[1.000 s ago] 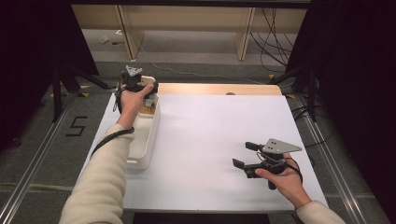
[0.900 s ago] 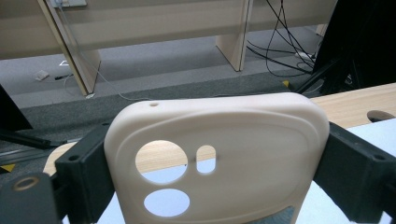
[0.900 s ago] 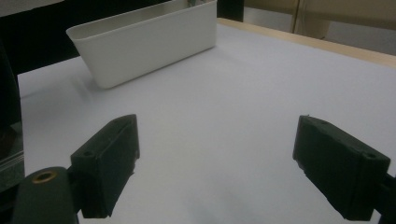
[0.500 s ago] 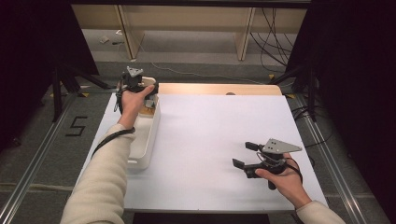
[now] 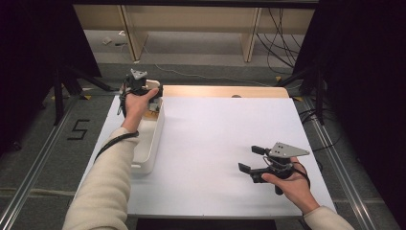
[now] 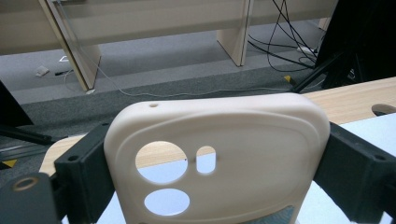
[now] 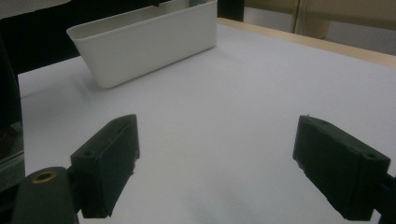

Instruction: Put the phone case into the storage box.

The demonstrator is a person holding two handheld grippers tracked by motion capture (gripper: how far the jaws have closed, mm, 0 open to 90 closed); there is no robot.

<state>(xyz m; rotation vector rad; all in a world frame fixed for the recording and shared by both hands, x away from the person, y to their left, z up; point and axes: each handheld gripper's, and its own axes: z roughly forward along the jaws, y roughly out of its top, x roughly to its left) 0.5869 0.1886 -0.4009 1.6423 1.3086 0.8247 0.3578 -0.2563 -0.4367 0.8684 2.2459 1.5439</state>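
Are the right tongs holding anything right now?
No. The right tongs stand open over the bare white table, with nothing between the jaws.

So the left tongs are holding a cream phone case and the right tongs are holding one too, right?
Not quite. The left tongs do grip the cream phone case, but the right tongs stand open over the white table, holding nothing, as the right gripper view shows.

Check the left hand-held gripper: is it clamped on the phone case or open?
Clamped. In the left gripper view, both black jaws of the left hand-held gripper press against the sides of the beige phone case.
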